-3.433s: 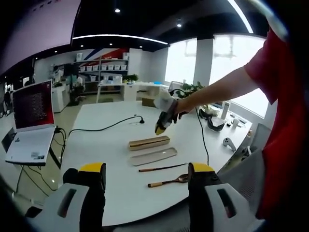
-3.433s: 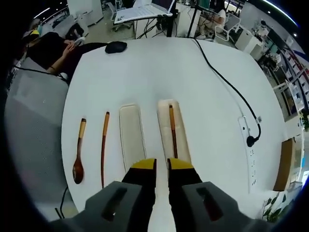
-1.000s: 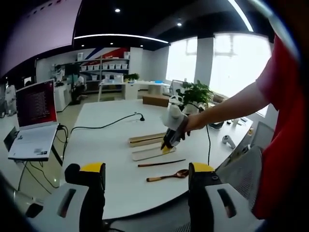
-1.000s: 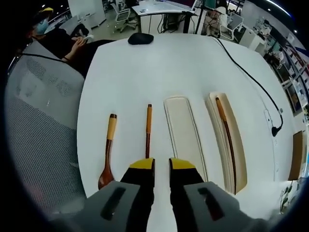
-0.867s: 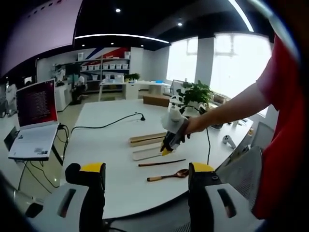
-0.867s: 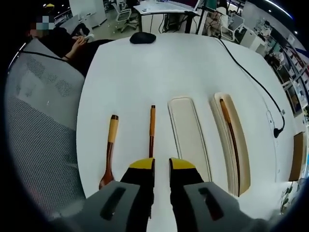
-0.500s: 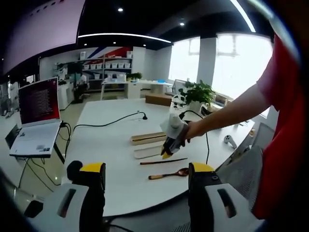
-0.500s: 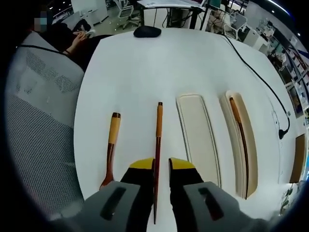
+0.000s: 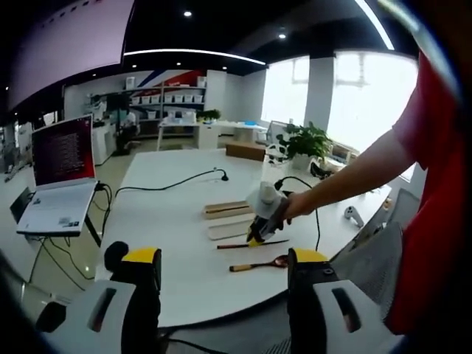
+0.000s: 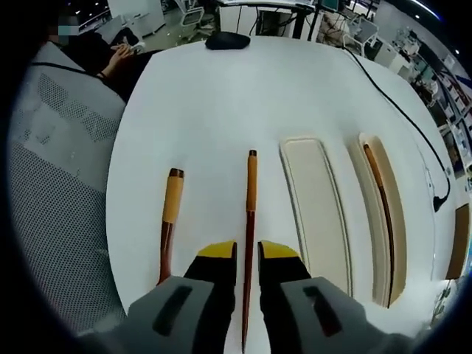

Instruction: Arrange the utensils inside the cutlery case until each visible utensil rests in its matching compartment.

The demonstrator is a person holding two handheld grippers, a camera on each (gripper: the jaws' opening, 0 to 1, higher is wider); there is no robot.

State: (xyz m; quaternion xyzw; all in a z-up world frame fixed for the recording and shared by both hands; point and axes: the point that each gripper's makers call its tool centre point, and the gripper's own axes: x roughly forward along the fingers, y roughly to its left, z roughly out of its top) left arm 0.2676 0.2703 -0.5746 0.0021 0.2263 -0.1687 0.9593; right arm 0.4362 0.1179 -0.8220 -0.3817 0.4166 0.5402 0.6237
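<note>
Two claws: left claw (image 9: 224,269) held wide apart, gripping nothing, well back from the utensils
Right claw (image 10: 247,252): jaws straddle a chopstick (image 10: 249,221) lying on the white surface (image 10: 214,110); grip unclear
Spoon (image 10: 169,221): beside it
Case tray (image 10: 383,214): holds another chopstick (image 10: 382,195)
Lid (image 10: 316,210): between

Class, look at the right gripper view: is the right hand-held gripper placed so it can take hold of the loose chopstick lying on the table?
Probably yes. The right hand-held gripper has its open jaws straddling the chopstick, with nothing lying between them. The spoon sits apart to one side, and the lid to the other.
</note>
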